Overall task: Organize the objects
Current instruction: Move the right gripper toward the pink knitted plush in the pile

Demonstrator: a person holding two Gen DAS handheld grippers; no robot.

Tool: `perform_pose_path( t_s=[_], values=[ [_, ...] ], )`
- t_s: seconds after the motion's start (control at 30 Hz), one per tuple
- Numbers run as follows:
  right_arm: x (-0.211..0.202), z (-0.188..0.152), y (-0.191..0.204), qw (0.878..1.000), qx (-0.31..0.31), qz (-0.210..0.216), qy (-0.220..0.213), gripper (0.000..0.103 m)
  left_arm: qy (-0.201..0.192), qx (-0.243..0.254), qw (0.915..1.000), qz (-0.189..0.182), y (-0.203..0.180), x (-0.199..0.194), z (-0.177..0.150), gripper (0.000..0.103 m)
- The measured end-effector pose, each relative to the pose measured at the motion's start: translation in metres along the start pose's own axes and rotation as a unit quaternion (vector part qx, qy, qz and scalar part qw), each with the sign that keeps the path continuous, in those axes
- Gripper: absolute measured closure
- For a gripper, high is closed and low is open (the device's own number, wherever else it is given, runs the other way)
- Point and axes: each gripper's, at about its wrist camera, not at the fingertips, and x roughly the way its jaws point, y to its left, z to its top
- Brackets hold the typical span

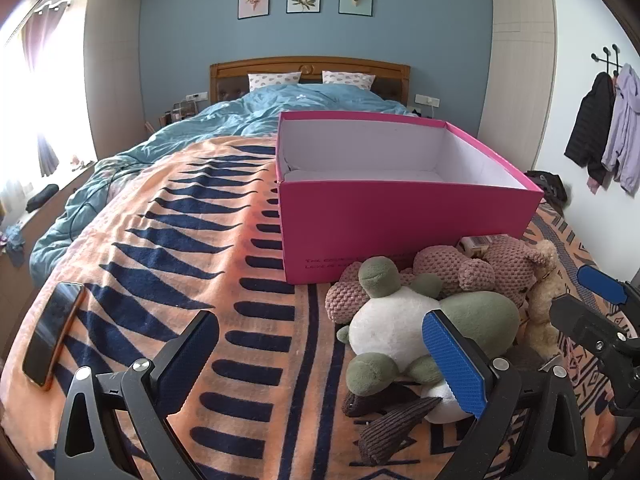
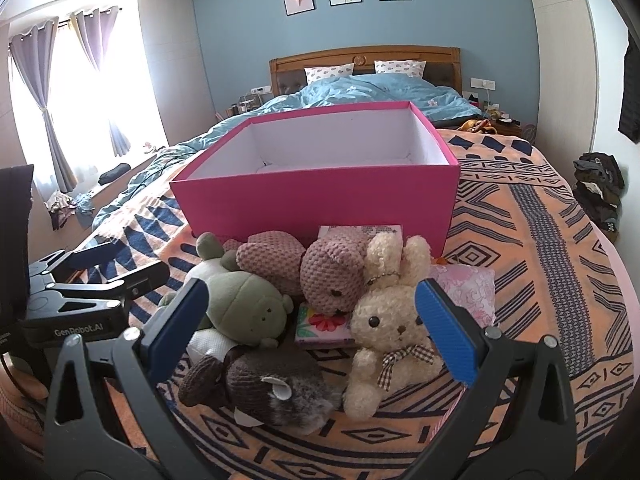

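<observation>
An open pink box [image 1: 400, 220] [image 2: 320, 196] with a white, bare inside stands on the orange patterned blanket. A heap of plush toys lies in front of it: a green and white frog [image 1: 400, 320] [image 2: 240, 304], a pink knitted bear [image 1: 472, 268] [image 2: 332, 276], a cream bunny [image 2: 388, 328] and a dark brown animal [image 1: 392, 424] [image 2: 272, 388]. My left gripper [image 1: 324, 356] is open, low over the blanket just left of the heap. My right gripper [image 2: 312, 320] is open, with the heap between its fingers. Neither holds anything.
A phone [image 1: 52, 332] lies on the blanket at the left. A pink floral cushion [image 2: 468, 292] and a flowered packet [image 2: 324, 324] sit among the toys. The blue duvet [image 1: 280, 108] covers the far half of the bed. Clothes [image 2: 600, 188] are piled at the right.
</observation>
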Motion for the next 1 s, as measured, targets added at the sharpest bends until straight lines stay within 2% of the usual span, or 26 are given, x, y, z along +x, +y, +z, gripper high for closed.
perform_pose_path(
  t_s=[0.6,0.67,0.73,0.83,1.0],
  values=[
    [0.005,0.003,-0.005,1.0,0.0,0.002,0.008,0.0,0.011,-0.003,0.9999,-0.007,0.003,0.008,0.0,0.0],
    [0.006,0.004,-0.008,1.0,0.0,0.0,0.01,0.003,0.014,-0.005,0.9999,-0.009,0.005,0.011,0.001,0.0],
    [0.008,0.006,-0.011,1.0,-0.001,-0.001,0.014,0.013,0.015,-0.004,0.9998,-0.009,0.006,0.013,0.001,0.0],
    [0.013,0.01,-0.017,1.0,0.003,0.006,0.024,0.021,0.018,0.001,0.9998,-0.011,0.006,0.016,0.003,0.0],
    [0.019,0.016,-0.029,0.999,0.013,-0.005,0.03,0.022,0.015,0.013,0.9997,-0.012,0.005,0.018,0.009,0.0]
  ],
)
